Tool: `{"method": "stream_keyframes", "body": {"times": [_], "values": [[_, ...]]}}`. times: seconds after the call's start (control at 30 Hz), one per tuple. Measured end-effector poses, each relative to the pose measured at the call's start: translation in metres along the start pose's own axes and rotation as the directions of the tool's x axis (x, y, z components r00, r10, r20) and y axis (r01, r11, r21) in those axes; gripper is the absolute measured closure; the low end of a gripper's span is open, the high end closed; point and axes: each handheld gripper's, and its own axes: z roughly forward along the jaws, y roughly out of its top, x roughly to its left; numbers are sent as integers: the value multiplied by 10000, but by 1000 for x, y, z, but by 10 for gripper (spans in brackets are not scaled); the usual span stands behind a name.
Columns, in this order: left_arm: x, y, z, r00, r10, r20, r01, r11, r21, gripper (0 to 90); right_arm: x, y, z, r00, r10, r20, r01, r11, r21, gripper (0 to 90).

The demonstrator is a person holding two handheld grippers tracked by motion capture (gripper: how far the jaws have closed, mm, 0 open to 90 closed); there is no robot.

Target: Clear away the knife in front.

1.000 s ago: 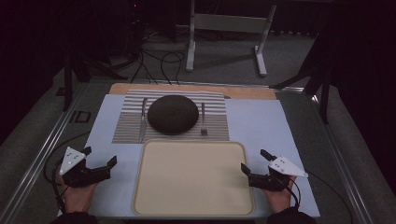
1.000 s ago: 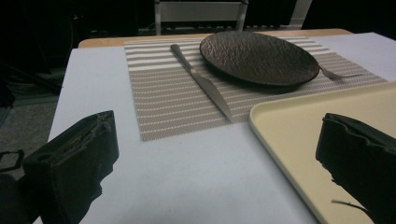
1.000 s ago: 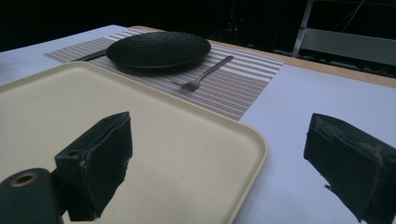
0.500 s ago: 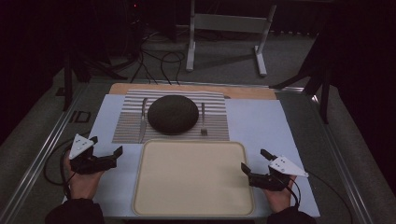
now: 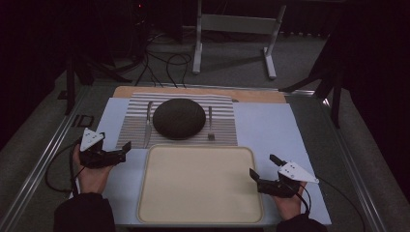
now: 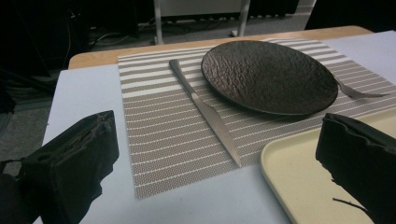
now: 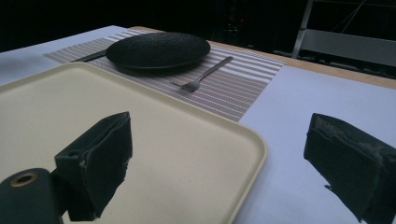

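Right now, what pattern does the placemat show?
Brown and white stripes on the placemat, clearest in the left gripper view.

No text, label or number can be read anywhere.

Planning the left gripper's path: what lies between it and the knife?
In the left gripper view, only bare blue table cover and striped placemat separate the open left gripper from the knife.
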Motion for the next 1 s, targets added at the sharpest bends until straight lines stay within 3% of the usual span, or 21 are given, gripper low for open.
{"method": "stream_keyframes", "body": {"times": [0.5,1.0], "values": [[1,11,22,9998,-174,-87,176,9996,215,0,0,0,1,10000,-1,-16,1,10000,52,78],[2,28,35,9999,5,-112,-4,9999,148,0,0,0,0,10000,3,-18,-3,10000,-12,78]]}}
